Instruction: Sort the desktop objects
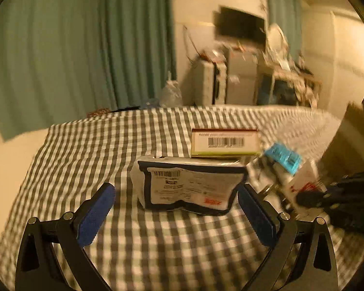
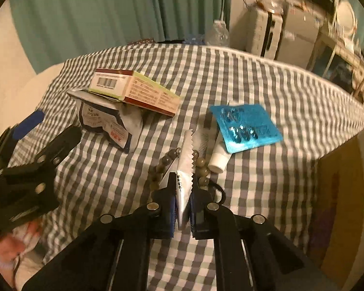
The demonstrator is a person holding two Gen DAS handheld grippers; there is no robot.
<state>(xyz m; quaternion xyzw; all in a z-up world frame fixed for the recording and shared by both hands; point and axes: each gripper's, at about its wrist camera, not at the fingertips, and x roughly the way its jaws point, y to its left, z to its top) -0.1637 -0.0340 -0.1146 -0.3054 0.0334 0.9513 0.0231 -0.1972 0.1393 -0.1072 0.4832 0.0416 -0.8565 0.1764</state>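
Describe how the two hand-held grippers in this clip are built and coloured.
Both match. The left hand-held gripper has matte black angular linkage arms joined by round silver pivot pins, and its fingers carry textured blue pads. The right hand-held gripper shows the same black arms, silver pins and blue pads. A thin black loop shows beside its right finger. No markings are readable.

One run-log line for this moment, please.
right gripper: shut on white sachet | left gripper: open, before white pouch | blister pack: on cloth
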